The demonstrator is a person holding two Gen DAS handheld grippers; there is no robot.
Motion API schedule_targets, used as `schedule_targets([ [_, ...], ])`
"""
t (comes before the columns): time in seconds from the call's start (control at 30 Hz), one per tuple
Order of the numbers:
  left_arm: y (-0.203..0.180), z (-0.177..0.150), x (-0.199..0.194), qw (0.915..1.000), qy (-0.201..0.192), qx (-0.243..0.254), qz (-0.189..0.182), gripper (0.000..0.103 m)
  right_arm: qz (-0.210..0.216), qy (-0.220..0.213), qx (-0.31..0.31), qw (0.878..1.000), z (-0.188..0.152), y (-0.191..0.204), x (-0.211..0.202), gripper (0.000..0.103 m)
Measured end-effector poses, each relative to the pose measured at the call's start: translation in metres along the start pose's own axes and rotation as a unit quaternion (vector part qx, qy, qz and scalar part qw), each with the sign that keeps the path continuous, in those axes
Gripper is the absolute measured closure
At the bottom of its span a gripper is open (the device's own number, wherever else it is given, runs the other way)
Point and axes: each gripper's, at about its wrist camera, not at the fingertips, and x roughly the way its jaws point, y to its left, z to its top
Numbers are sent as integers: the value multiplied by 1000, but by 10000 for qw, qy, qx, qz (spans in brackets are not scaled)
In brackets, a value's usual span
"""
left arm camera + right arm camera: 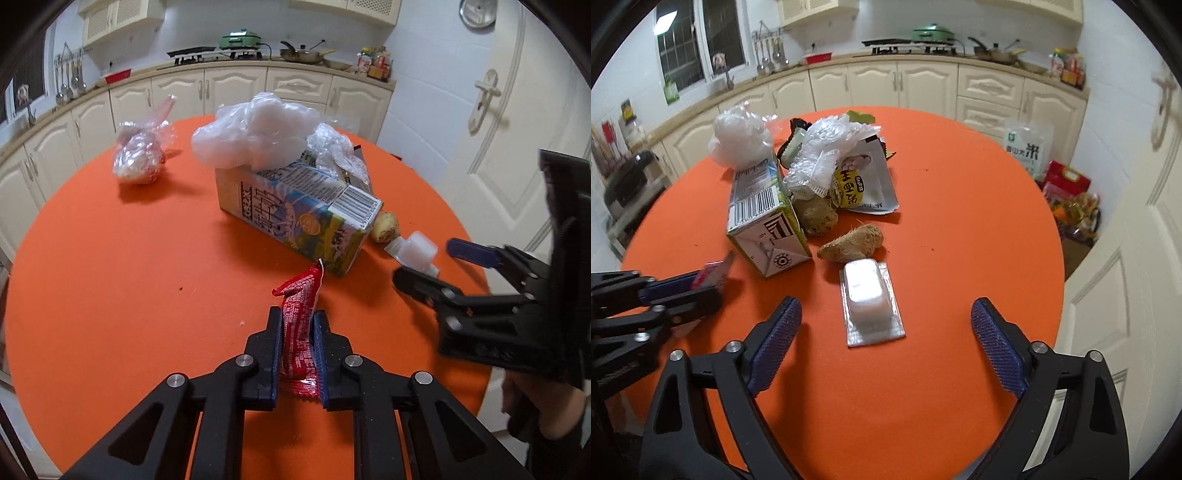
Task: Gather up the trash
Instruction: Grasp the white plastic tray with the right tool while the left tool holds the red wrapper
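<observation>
My left gripper (297, 319) is shut on a red snack wrapper (298, 314), held just above the round orange table (129, 295). It also shows in the right wrist view (701, 286) with the wrapper (714, 275). My right gripper (886, 314) is open, its fingers either side of a white plastic blister pack (868, 301) lying on the table. In the left wrist view the right gripper (421, 258) is at the blister pack (415, 253). A milk carton (295, 210) lies beyond, with crumpled plastic bags (258, 133) on it.
Ginger pieces (851, 243) and a yellow-and-white foil pouch (864, 181) lie by the carton (764, 221). A tied clear bag (142, 155) sits at the table's far left. Kitchen cabinets (236, 88) run behind; a door (498, 110) and floor bags (1067, 195) are to the right.
</observation>
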Motion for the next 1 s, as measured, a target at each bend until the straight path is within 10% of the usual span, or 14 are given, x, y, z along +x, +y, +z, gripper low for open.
schedule_targets([
  [0.27, 2, -1, -11, 9999, -57, 25, -89, 92, 79, -53, -177, 9998, 3, 4, -1, 77],
  [1.0, -118, 3, -20, 9937, -165, 983, -510, 92, 747, -718, 960, 9900, -51, -64, -76, 84],
])
